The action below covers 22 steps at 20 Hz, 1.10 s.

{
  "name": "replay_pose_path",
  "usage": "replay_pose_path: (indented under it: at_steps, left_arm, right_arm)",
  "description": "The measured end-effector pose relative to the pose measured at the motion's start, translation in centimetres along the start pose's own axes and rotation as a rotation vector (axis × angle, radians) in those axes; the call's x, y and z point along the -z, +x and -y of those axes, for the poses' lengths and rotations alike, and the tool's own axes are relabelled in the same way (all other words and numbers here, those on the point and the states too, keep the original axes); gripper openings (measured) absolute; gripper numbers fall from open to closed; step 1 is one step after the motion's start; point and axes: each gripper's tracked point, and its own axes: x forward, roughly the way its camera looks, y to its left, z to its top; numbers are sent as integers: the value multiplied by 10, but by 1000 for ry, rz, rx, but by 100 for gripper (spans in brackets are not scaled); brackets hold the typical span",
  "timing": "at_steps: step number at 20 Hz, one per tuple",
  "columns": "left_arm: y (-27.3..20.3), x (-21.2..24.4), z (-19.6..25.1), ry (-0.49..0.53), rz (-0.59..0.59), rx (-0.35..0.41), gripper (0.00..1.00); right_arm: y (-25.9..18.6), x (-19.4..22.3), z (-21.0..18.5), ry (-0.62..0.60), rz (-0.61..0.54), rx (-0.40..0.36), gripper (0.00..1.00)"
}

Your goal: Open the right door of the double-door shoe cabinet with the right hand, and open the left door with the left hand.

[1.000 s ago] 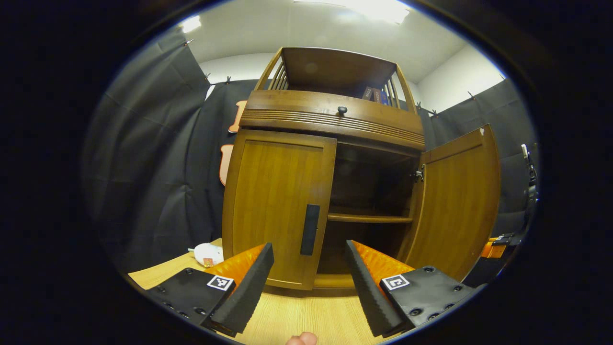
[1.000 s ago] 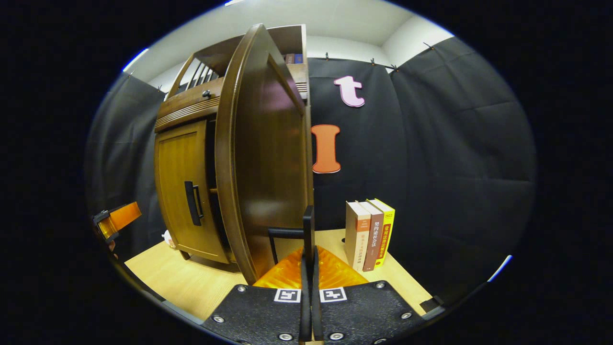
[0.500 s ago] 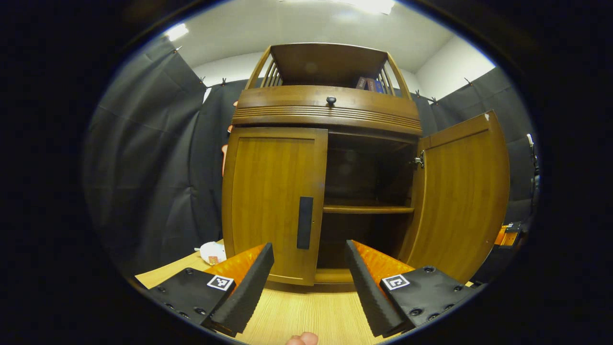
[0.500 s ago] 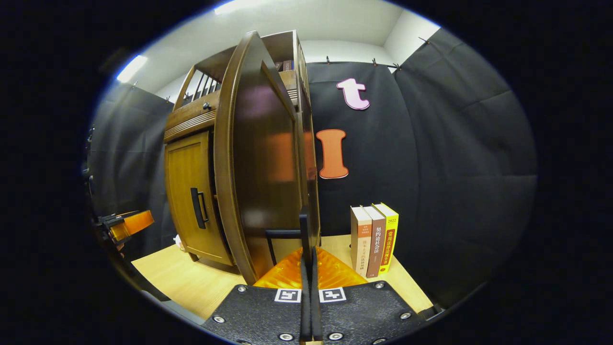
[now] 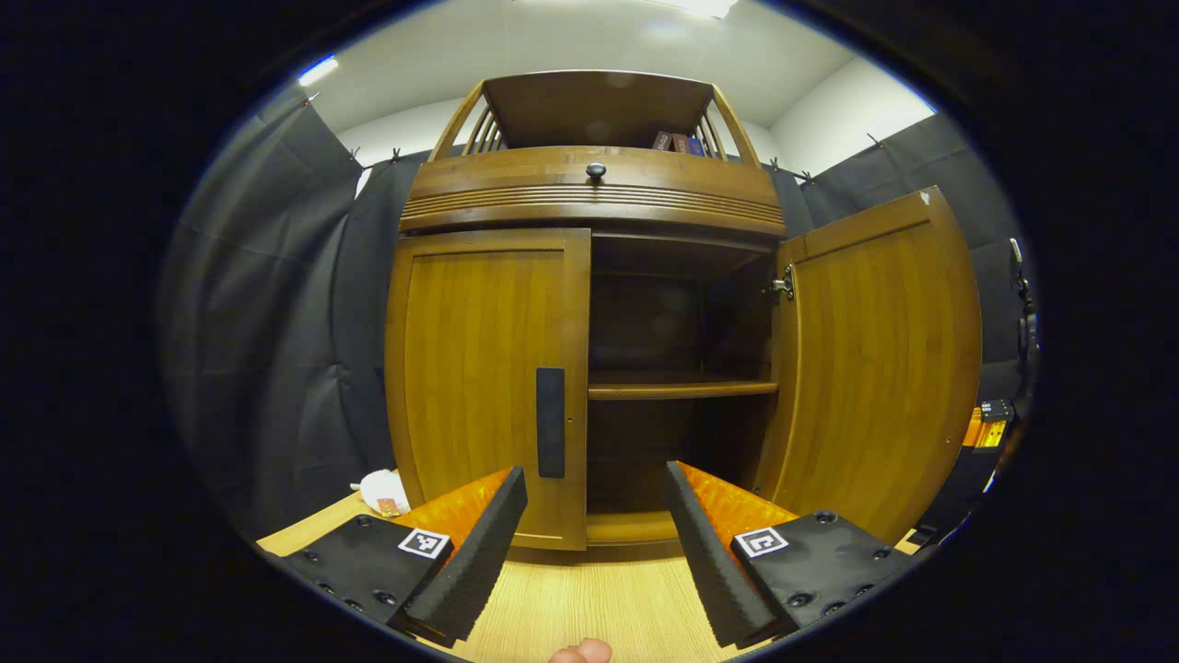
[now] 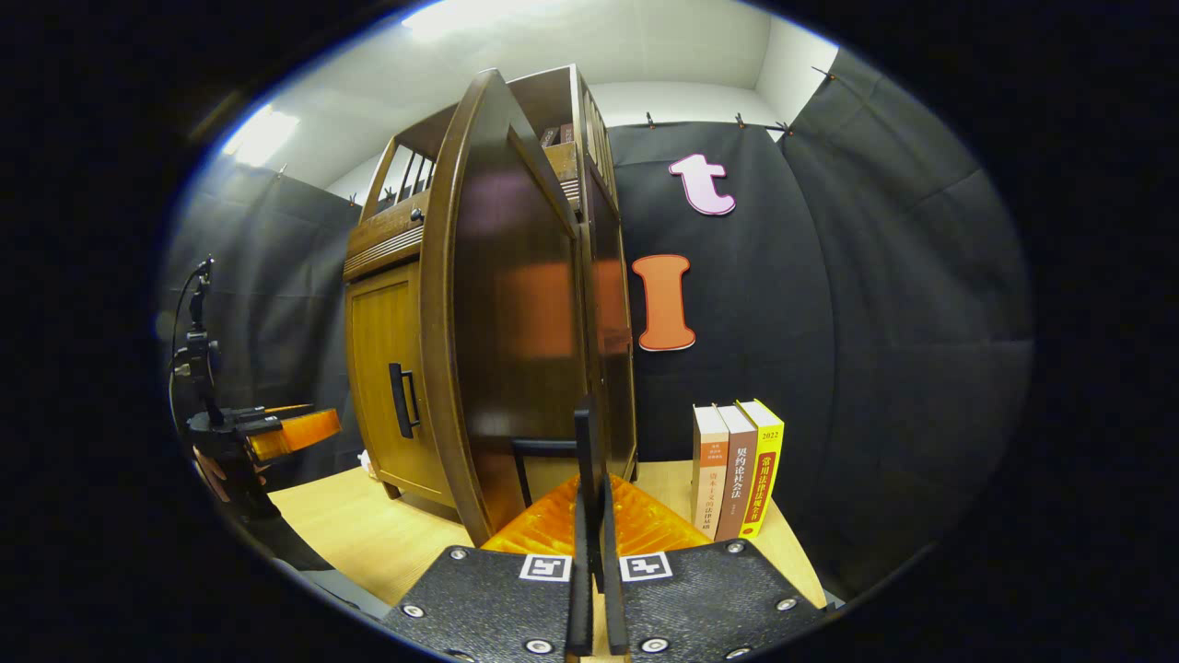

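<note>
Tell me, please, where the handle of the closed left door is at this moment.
In the left gripper view, the handle stands upright at the left door's inner edge, beside the open compartment, just above the open left gripper.

Frontal and side views, shared shoe cabinet (image 5: 589, 304)

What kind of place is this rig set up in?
Likely a staged recording booth, not a home: black cloth walls hang clipped around a light wooden table holding a brown wooden double-door shoe cabinet, and three upright books sit as props.
</note>
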Motion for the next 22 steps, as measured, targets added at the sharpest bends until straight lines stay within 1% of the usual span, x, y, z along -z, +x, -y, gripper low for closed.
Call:
replay_pose_path:
  at_steps: [1, 2, 3, 4, 5, 7, 8, 9, 11, 14, 15, 17, 18, 19, 20, 21, 22]
  left_arm:
    - [2, 0, 1, 0, 5, -1, 99]
    - [3, 0, 0, -1, 10, -5, 99]
    - [3, -1, -1, -4, 12, -11, 99]
    - [4, -1, -3, -7, 15, -17, 97]
    - [5, -1, -4, -8, 17, -22, 97]
    - [7, -1, -9, -2, 18, -34, 97]
    - [9, -1, -13, -1, 19, -41, 99]
    - [12, -1, -16, -7, 20, -48, 99]
    - [19, -1, -21, -20, 17, -54, 99]
    - [42, -5, -33, -3, 31, -70, 99]
    - [52, -7, -40, 5, 38, -79, 99]
    - [74, -9, -41, 2, 38, -52, 99]
    - [85, -10, -41, 4, 41, -38, 99]
    - [97, -11, -45, 15, 38, -40, 99]
    - [108, -13, -48, 27, 47, -44, 99]
    - [120, -16, -51, 41, 55, -50, 99]
    - [131, -12, -53, 56, 49, -49, 99]
  right_arm:
    - [-3, 2, 1, 0, -7, 1, 12]
    - [-9, 6, 4, -9, -21, 11, 12]
    - [-15, 12, 8, -15, -33, 20, 17]
    - [-25, 16, 9, -12, -44, 23, 16]
    - [-32, 18, 10, -2, -50, 26, 23]
    - [-45, 15, 13, 11, -44, 52, 29]
    - [-51, 11, 17, 4, -34, 72, 30]
    - [-55, 6, 19, -1, -16, 89, 37]
    - [-59, -3, 17, 12, 18, 103, 57]
    - [-63, -7, 23, 13, 36, 144, 87]
    - [-64, -8, 26, 7, 40, 160, 87]
    - [-66, -9, 29, -5, 40, 184, 92]
    - [-66, -9, 32, -8, 39, 195, 99]
    - [-67, -10, 32, -7, 42, 202, 92]
    - [-68, -13, 32, -5, 50, 208, 99]
    - [-69, -17, 31, -3, 58, 214, 99]
    - [-70, -19, 30, -3, 65, 221, 92]
